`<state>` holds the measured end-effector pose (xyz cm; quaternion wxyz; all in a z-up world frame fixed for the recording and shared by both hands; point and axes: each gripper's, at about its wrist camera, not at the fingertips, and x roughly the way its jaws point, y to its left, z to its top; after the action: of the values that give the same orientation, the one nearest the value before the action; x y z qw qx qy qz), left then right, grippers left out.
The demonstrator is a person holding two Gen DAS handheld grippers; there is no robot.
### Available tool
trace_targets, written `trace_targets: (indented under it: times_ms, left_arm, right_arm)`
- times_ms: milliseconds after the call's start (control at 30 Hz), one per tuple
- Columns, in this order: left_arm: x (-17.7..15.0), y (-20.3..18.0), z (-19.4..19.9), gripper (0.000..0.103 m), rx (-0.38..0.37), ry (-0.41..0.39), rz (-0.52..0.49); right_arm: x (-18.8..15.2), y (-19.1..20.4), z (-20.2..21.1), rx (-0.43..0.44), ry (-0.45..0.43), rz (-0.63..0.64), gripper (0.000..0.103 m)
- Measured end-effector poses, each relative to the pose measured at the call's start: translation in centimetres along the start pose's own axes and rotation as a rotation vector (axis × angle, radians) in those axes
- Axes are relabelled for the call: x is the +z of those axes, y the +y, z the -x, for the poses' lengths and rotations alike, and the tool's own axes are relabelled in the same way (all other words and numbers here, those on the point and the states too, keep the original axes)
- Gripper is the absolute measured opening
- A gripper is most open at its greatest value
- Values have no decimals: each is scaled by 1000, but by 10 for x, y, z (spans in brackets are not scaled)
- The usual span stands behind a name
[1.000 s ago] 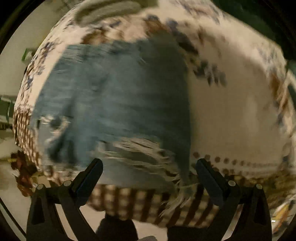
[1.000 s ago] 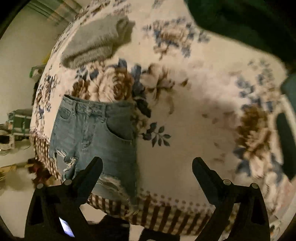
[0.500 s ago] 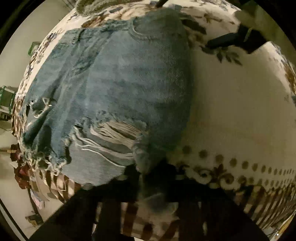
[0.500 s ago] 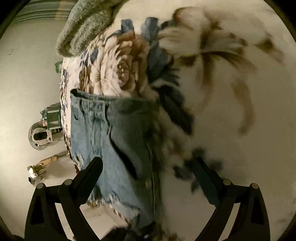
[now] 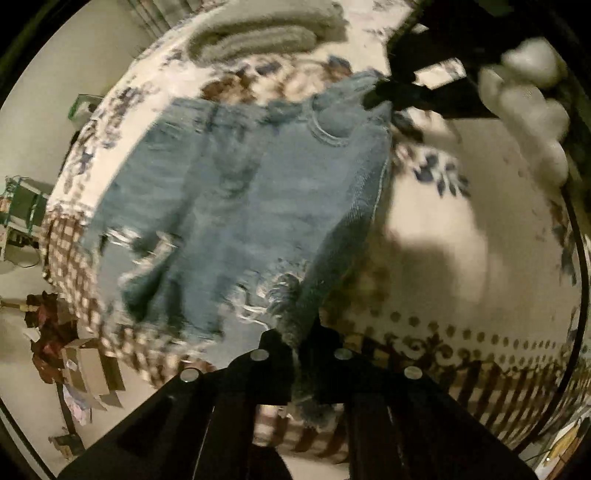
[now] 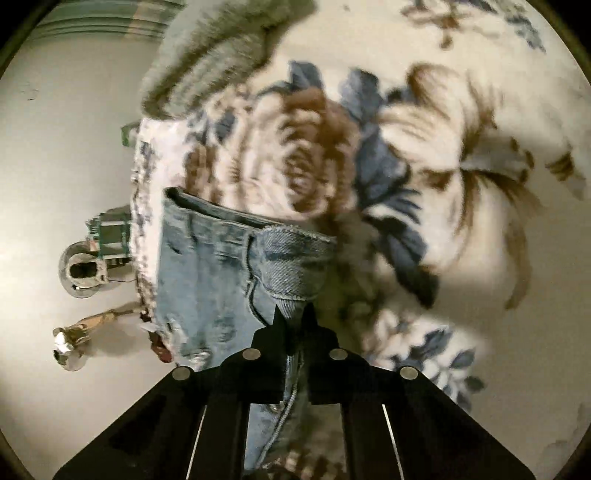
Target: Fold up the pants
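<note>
Floral blanket (image 5: 461, 236) – checked border, grey knit garment (image 5: 258, 35), cardboard boxes (image 5: 92, 365) on floor

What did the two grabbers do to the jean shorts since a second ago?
Both were open and off the shorts. The left hand-held gripper has since closed on the frayed hem corner; the right hand-held gripper moved in and closed on the waistband corner. The shorts are otherwise flat on the floral blanket, and the grey cloth stayed put.

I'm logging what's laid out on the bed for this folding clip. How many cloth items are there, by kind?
Denim shorts: 1, pinched by both the left gripper and the right gripper
Grey knit garment: 1
Floral blanket: 1
Total: 3
</note>
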<state>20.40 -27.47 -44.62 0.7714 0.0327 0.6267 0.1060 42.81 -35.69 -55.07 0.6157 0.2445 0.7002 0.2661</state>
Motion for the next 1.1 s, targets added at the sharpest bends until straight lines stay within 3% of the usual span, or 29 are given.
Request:
trace_targets:
  times_ms: [200,533,567,867,1100]
  left_arm:
    - [15,21,19,4,28,-43,45]
    - [38,106,37,4,44,-107,198]
    - [41,115,35,4,43,-109,213]
    - [64,200,4,4,35,-99,307]
    - [76,263,-48,4,0,-35,377]
  right_arm:
    - [0,44,33,20,3,57,6]
    - [19,128,29,14,6,130,6]
    - [27,150,18,10,12,143,6]
    - [57,215,-45,-55,52,164,6]
    - [81,256,-120,-159,95,178,6]
